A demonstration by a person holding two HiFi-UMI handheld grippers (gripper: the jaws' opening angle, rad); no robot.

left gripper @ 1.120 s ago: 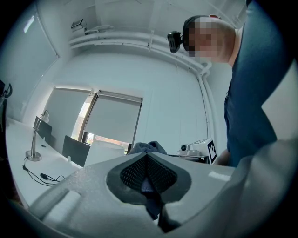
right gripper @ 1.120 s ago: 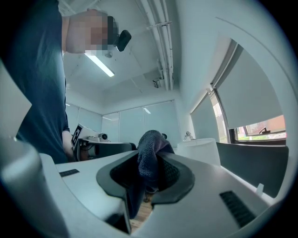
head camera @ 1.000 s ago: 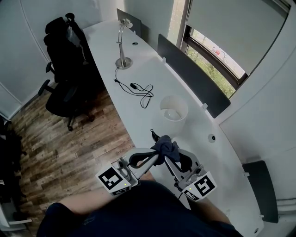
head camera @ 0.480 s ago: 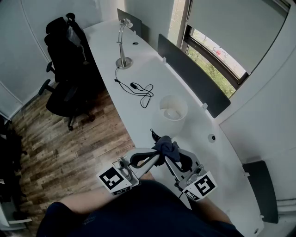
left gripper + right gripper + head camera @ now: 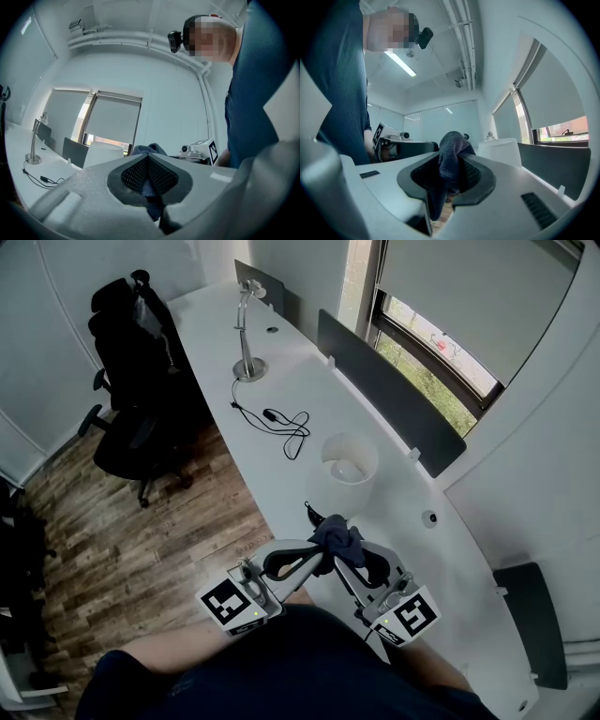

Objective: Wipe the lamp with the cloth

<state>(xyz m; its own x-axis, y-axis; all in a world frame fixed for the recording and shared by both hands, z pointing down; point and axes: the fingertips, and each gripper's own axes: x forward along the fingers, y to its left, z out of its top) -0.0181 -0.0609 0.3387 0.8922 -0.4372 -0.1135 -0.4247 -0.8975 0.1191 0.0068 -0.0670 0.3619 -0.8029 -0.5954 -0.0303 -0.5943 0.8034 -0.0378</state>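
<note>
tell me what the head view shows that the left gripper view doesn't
Only the head view: the black office chair and the wood floor. Only the left gripper view: the ceiling pipes, and a close look at the left gripper shut on the cloth. Both: the cloth, the white lamp shade, the desk lamp, the black cable and the window.

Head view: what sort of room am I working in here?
Probably an office: a long white curved desk, a black swivel office chair on the wood-plank floor, and dark grey divider panels.
</note>
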